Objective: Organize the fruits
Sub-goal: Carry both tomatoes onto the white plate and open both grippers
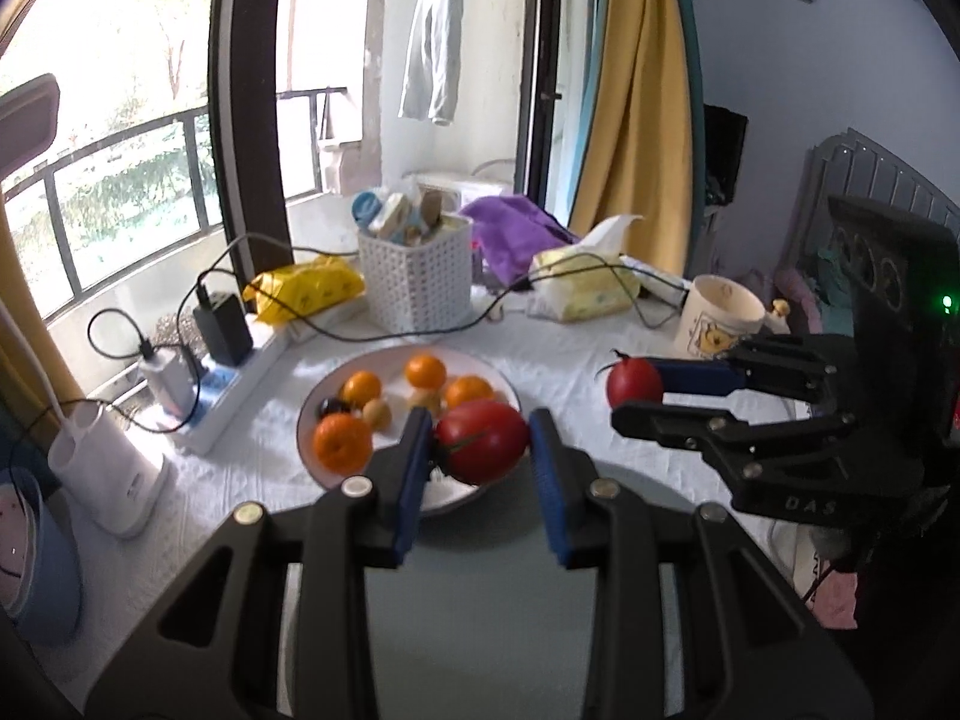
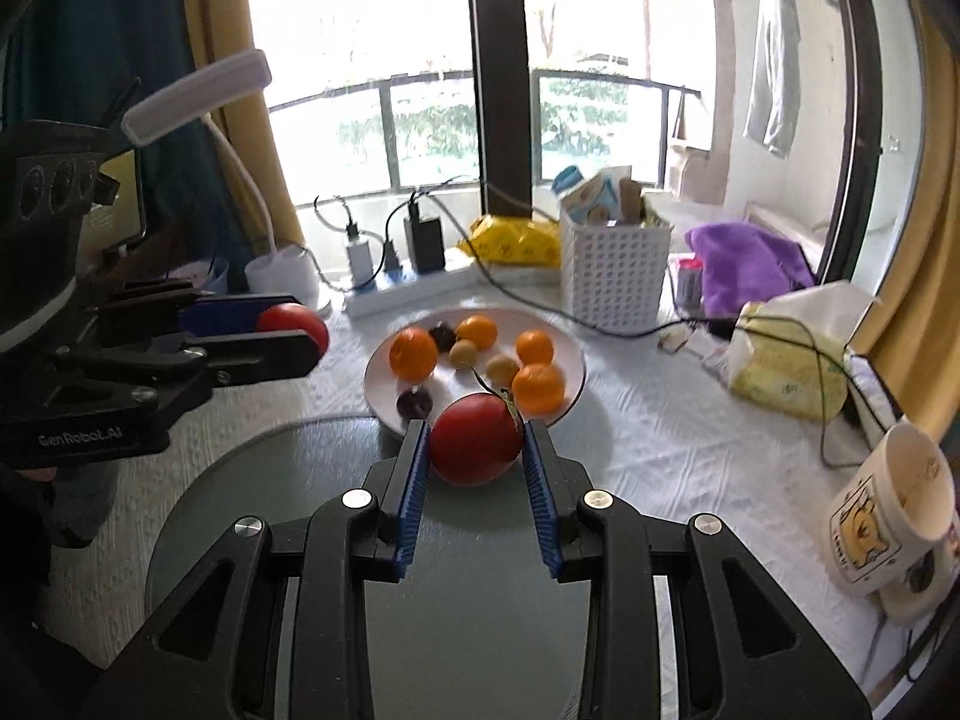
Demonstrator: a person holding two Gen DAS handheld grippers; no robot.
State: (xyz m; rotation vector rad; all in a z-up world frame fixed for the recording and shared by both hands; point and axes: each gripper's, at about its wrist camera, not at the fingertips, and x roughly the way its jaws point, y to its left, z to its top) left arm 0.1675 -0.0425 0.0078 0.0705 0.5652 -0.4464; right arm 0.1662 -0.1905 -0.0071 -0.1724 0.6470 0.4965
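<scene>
Both grippers hang above the surface point(image 1: 600, 324), each with its jaws closed on a tomato. The left gripper point(image 1: 481, 441) holds its tomato point(image 1: 483, 441) at frame centre over the plate's point(image 1: 510, 387) near rim, long axis lying across the jaws, stem toward the left pad. The right gripper point(image 2: 476, 447) grips its tomato point(image 2: 476, 447) at the plate's near edge, stem up and right. Open cloth lies right of the plate; a basket point(image 1: 414, 276) and cables crowd the far side.
</scene>
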